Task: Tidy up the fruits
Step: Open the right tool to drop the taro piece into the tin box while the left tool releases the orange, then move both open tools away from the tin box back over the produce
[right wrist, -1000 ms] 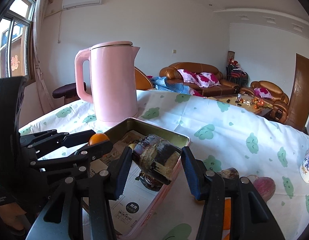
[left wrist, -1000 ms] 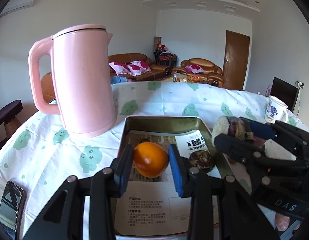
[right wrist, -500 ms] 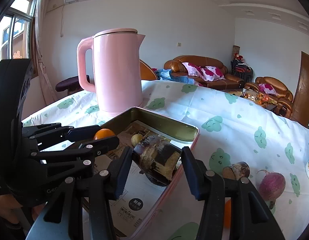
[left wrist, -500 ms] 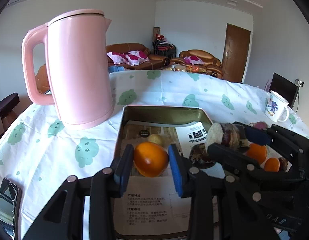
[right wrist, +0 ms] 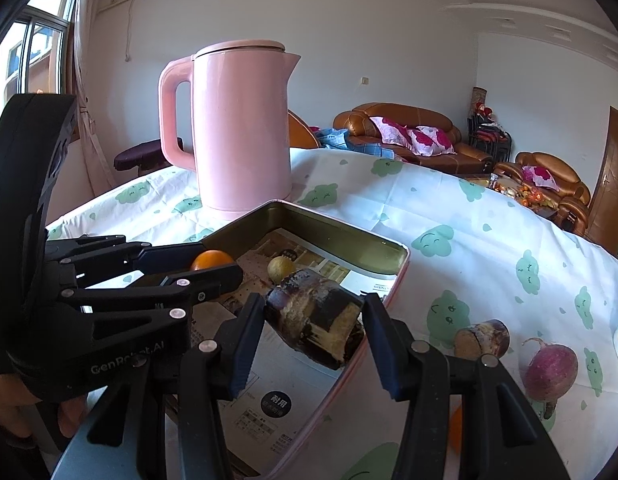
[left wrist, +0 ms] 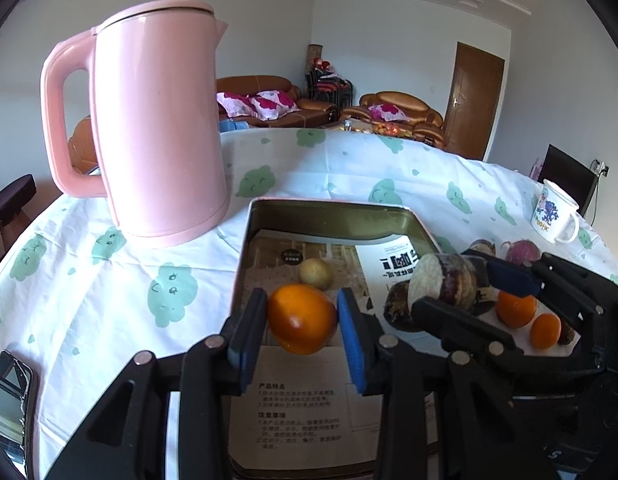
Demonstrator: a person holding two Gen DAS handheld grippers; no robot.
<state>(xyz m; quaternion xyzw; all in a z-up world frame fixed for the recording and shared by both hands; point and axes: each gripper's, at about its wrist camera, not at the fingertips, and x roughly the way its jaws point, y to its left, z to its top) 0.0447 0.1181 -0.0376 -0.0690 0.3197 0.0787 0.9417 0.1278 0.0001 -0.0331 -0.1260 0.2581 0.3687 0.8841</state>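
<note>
The left tongs (left wrist: pixel 302 322) clamp an orange (left wrist: pixel 301 318) above the paper-lined tin tray (left wrist: pixel 333 216). Beside them, the right tongs (right wrist: pixel 313 324) grip a dark sugarcane piece (right wrist: pixel 315 318) over the tray's right edge. Just beyond the orange a small yellowish fruit (left wrist: pixel 316 274) lies in the tray. Farther left on the worktop (left wrist: pixel 109 280) stands a pink kettle (left wrist: pixel 157 120).
</note>
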